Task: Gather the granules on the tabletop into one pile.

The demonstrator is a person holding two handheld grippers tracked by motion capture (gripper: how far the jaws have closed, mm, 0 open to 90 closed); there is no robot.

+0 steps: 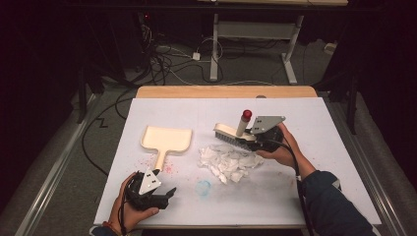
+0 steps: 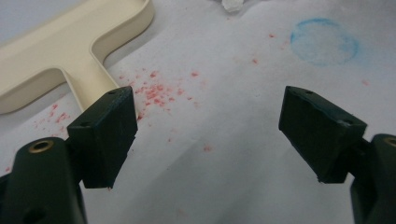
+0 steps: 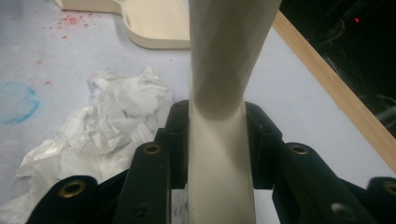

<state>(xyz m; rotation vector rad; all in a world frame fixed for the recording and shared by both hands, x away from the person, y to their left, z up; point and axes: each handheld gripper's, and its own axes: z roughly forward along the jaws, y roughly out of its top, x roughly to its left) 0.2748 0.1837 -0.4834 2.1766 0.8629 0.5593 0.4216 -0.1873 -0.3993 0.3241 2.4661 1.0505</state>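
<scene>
A cream hand brush (image 1: 235,132) with a red-tipped handle is over the white table cover, just behind a pile of crumpled white paper (image 1: 228,160). My right gripper (image 1: 260,136) is shut on the brush handle (image 3: 218,154), which stands up between its jaws, with the crumpled paper (image 3: 112,126) to their left. A cream dustpan (image 1: 166,138) lies flat at the left, its handle pointing toward me. My left gripper (image 1: 167,195) rests near the front left edge, open with nothing between its fingers. From the left gripper (image 2: 205,126), the dustpan handle (image 2: 79,60) lies just beyond the left jaw.
Red specks (image 2: 156,91) dot the cover by the dustpan handle, and a faint blue ring (image 1: 203,187) marks it near the front. The wooden table edge (image 1: 226,92) runs along the back. Cables and a desk frame (image 1: 255,34) lie on the floor beyond.
</scene>
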